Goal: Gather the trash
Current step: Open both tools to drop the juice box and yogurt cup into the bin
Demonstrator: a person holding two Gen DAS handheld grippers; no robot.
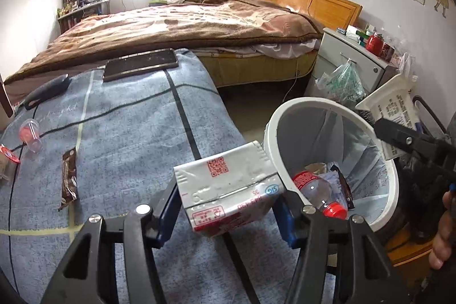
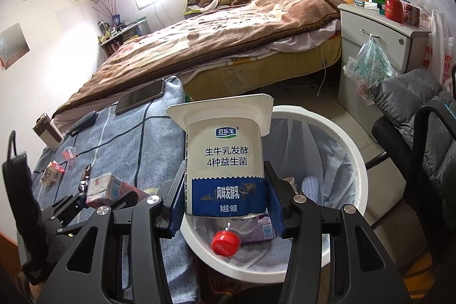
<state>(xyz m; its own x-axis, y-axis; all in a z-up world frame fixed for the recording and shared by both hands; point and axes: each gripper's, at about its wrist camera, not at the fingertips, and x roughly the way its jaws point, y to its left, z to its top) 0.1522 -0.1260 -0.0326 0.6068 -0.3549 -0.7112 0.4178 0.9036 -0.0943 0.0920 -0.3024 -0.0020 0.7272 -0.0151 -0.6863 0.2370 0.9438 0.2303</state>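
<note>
Left gripper (image 1: 226, 198): fingers (image 1: 166, 215) closed partway on a milk carton (image 1: 225, 178), blue pads pressed to its two sides. Carton tilted, silver end with the red code square facing up, positioned over the right edge of the counter (image 1: 128, 133) and just beside the bin (image 1: 285, 116). Cannot tell whether the carton's lower end touches the cloth.

Right gripper (image 2: 226, 184): fingers (image 2: 176, 204) about half open and clamped on a yogurt cup (image 2: 225, 150), one pad on each side of the blue band. Cup upright, wide white rim on top, held above the near rim of the bin and not touching it.

Bin white, lined with a pale bag, standing on the floor against the counter's right side. Inside: a clear bottle (image 1: 319, 190) with red cap and red label lying on its side, a dark wrapper scrap and other pieces too jumbled to name.

On the counter, well to the left of the carton:
- brown wrapper (image 1: 69, 178), lying flat and lengthwise
- small clear cup (image 1: 30, 134) with red inside, on its side
- red-and-white packet (image 1: 7, 158) at the left edge, partly cut off

Also on the blue checked cloth: a phone (image 1: 141, 63) face up at the far end and a black cable (image 1: 114, 110) running across. Bed (image 1: 171, 24) with brown blanket beyond, grey nightstand (image 1: 342, 56) behind the bin. A hand (image 1: 441, 235) visible at the right edge of the left view.
</note>
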